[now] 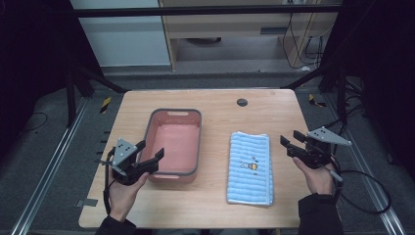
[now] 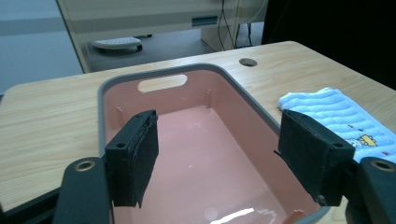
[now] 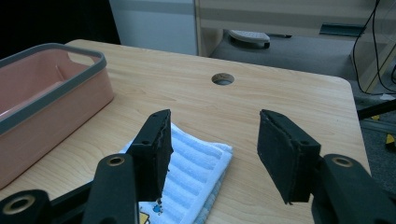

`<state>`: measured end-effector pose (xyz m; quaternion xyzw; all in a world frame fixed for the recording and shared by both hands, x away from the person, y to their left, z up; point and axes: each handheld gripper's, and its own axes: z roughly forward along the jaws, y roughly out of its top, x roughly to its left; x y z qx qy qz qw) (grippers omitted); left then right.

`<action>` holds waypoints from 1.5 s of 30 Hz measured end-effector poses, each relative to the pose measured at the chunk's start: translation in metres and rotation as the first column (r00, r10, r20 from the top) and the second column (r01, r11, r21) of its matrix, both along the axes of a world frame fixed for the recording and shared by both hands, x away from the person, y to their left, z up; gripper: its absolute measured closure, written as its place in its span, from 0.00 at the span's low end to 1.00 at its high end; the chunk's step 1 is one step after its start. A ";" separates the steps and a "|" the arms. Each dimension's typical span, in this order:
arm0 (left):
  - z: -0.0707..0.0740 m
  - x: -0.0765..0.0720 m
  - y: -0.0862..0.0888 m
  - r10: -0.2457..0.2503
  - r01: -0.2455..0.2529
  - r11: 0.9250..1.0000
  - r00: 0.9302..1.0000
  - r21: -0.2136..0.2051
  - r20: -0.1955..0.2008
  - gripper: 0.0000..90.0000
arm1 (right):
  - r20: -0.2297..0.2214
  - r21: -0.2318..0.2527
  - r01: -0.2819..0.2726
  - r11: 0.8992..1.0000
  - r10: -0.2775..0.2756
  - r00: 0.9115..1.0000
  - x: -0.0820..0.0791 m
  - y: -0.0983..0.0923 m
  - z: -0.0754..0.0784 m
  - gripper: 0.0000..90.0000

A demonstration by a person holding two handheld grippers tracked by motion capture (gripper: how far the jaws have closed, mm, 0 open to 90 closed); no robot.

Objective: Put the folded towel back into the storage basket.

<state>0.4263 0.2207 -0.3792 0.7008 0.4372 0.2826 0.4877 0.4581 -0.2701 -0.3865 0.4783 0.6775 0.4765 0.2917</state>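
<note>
Seen from above, a person holds a two-jaw gripper in each hand over a wooden table (image 1: 215,200). The left gripper (image 1: 149,152), at eight o'clock, has its jaws spread wide and empty, poised over the near rim of a pink bin (image 1: 174,141) with a grey edge. The right gripper (image 1: 292,142), at four o'clock, is parted about halfway, gripping nothing, just beside the right edge of a folded blue striped towel (image 1: 250,168), which lies flat at five o'clock, right of the bin.
</note>
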 end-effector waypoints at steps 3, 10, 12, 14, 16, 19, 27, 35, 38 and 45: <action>-0.001 0.001 -0.008 -0.016 0.016 1.000 1.000 0.004 -0.002 0.32 | -0.002 0.001 -0.001 1.000 0.001 1.000 0.001 0.001 0.001 0.51; -0.002 0.001 -0.025 -0.046 0.046 0.999 0.999 0.006 0.000 0.33 | 0.000 -0.003 -0.008 1.000 0.008 1.000 0.004 0.004 0.002 0.53; -0.003 0.002 -0.030 -0.054 0.054 0.999 0.999 0.001 -0.003 0.33 | -0.001 -0.005 -0.009 1.000 0.009 1.000 0.006 0.005 0.002 0.53; -0.004 0.002 -0.034 -0.064 0.064 0.998 0.998 0.000 -0.004 0.33 | 0.000 -0.008 -0.010 1.000 0.010 1.000 0.007 0.005 0.003 0.54; -0.004 0.002 -0.038 -0.070 0.070 0.998 0.998 0.000 -0.004 0.34 | 0.002 -0.008 -0.011 1.000 0.011 1.000 0.008 0.006 0.003 0.55; -0.005 0.003 -0.043 -0.076 0.076 0.997 0.997 0.000 -0.007 0.34 | 0.004 -0.013 -0.012 1.000 0.012 1.000 0.009 0.007 0.004 0.55; -0.006 0.003 -0.065 -0.120 0.121 0.993 0.993 0.008 -0.009 0.35 | 0.004 -0.005 -0.010 1.000 0.010 1.000 0.018 0.012 0.006 0.58; -0.009 0.004 -0.087 -0.157 0.157 0.987 0.988 0.015 -0.013 0.36 | 0.001 -0.019 -0.015 1.000 0.015 1.000 0.027 0.015 0.006 0.57; -0.010 0.004 -0.096 -0.171 0.171 0.985 0.985 0.013 -0.018 0.36 | 0.000 -0.018 -0.013 1.000 0.013 1.000 0.029 0.015 0.007 0.57; -0.017 0.003 -0.115 -0.202 0.203 0.979 0.979 0.019 -0.024 0.37 | -0.001 -0.019 -0.007 1.000 0.007 1.000 0.036 0.013 0.008 0.57</action>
